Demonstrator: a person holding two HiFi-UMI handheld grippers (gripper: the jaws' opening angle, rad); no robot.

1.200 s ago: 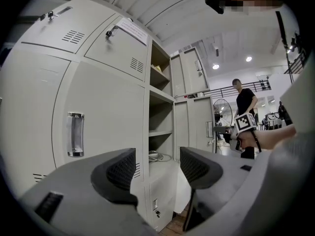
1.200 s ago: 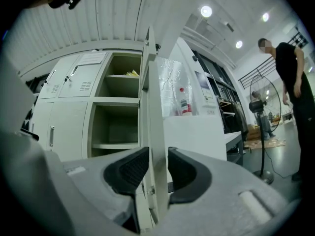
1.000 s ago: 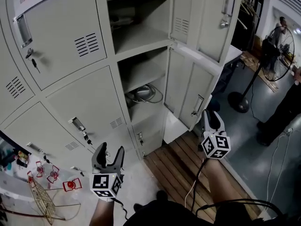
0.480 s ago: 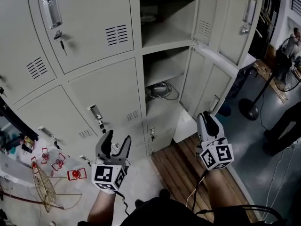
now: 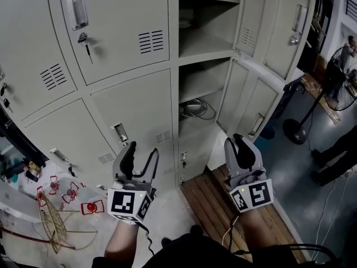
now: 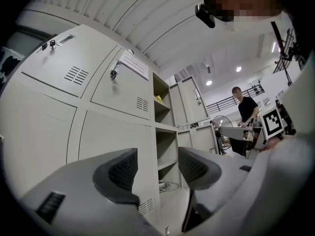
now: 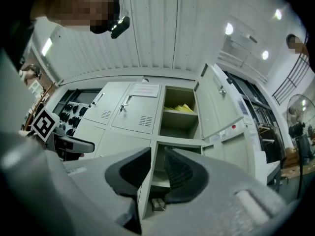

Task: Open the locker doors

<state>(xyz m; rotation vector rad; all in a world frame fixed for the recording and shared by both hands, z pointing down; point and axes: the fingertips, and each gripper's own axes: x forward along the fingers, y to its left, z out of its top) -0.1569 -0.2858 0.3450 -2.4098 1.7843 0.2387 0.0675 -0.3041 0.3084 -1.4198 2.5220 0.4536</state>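
Observation:
A bank of grey lockers [image 5: 134,113] fills the head view. The right column's doors [image 5: 254,102] stand open, showing shelves with a coil of cable [image 5: 195,108]. The middle column's doors are closed; the lower one has a recessed handle [image 5: 120,133] with a key under it. My left gripper [image 5: 142,149] is open and empty, held just below and right of that handle, apart from the door; in the left gripper view its jaws [image 6: 157,168] frame the lockers. My right gripper [image 5: 236,141] hangs before the open column [image 7: 179,117]. Its jaws have just been closing and keep a narrow gap with nothing between them.
A pedestal fan [image 5: 304,124] and a standing person [image 5: 340,149] are at the right. Wooden slats [image 5: 212,197] cover the floor under the open doors. A wire rack [image 5: 50,225] and small red items [image 5: 92,207] lie at lower left.
Both grippers have risen toward the lockers. The right one moved left, away from the open lower door, and its jaws narrowed. The left one climbed nearer the closed door's handle.

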